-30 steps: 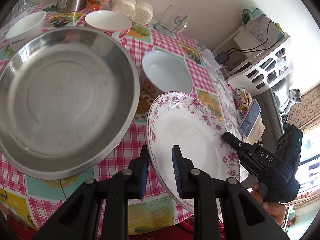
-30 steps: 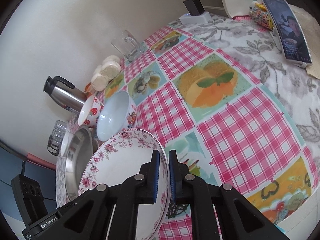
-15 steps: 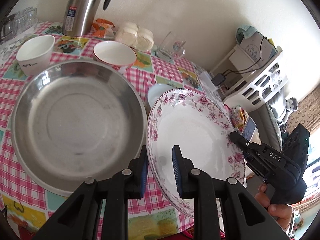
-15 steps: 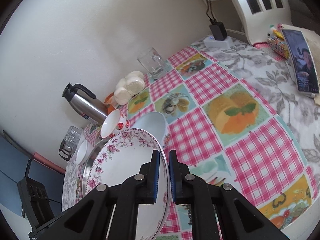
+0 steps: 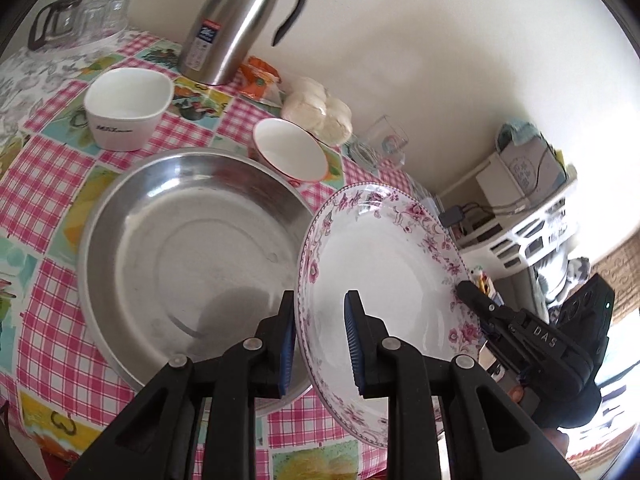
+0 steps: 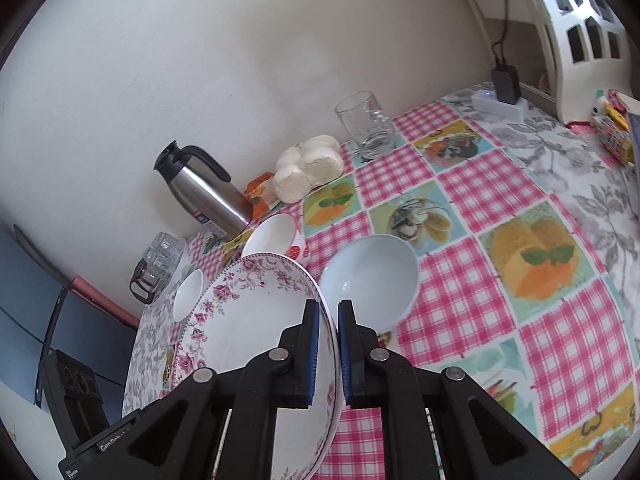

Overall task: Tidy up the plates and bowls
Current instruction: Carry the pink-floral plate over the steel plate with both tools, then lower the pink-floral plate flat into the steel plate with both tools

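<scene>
A white plate with pink flowers [image 5: 384,264] is held up off the table between both grippers. My left gripper [image 5: 320,340] is shut on its near rim. My right gripper [image 6: 328,354] is shut on the opposite rim of the plate [image 6: 256,340]; it also shows at the plate's right edge in the left wrist view [image 5: 476,300]. A large steel basin [image 5: 192,248] lies on the table just left of the plate. A pale blue bowl [image 6: 370,280] sits behind the plate. A white bowl with red print [image 5: 290,152] and a square white bowl [image 5: 126,106] stand beyond the basin.
A steel thermos [image 5: 236,20], wrapped buns [image 5: 320,114], a glass mug [image 6: 366,124] and a rack of glasses [image 5: 80,16] line the wall. A power strip [image 6: 500,102] and white shelf [image 5: 532,216] are at the right. The table [image 6: 540,300] has a checked cloth.
Both grippers lifted the flowered plate higher and toward the steel basin. More of the back of the table came into view. The pale blue bowl is now hidden behind the plate in the left view.
</scene>
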Available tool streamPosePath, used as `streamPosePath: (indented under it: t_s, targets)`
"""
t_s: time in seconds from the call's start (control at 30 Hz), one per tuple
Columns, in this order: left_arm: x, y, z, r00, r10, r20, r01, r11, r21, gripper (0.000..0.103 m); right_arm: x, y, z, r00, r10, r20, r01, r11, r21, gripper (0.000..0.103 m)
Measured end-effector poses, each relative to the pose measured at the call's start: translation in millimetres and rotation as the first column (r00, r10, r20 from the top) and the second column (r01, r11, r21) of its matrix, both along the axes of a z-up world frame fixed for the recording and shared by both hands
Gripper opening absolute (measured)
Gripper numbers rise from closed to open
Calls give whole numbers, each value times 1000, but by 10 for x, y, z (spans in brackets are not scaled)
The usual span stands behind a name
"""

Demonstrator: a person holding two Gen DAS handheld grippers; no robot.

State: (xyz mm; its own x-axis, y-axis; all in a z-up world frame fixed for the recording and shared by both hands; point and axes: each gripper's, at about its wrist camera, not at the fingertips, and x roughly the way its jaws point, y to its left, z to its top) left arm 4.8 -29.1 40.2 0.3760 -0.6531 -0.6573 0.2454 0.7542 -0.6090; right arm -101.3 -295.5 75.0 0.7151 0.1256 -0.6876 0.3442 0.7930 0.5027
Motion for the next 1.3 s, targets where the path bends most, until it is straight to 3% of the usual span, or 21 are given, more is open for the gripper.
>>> streamPosePath:
  t_s: [0.6, 0.83, 1.3]
  targets:
    - [329, 836, -66, 985, 171, -8, -171, 985, -18, 24, 644, 760, -163, 986, 162, -32, -162, 987, 23, 10]
    - [413, 910, -137, 981, 195, -20, -195, 981, -7, 24, 776, 844, -253, 982, 186, -37, -185, 982, 30, 10]
    - [647, 804, -436, 979, 189, -79, -187, 982, 40, 24, 929, 760, -756, 976, 175, -132, -167, 983, 75, 10]
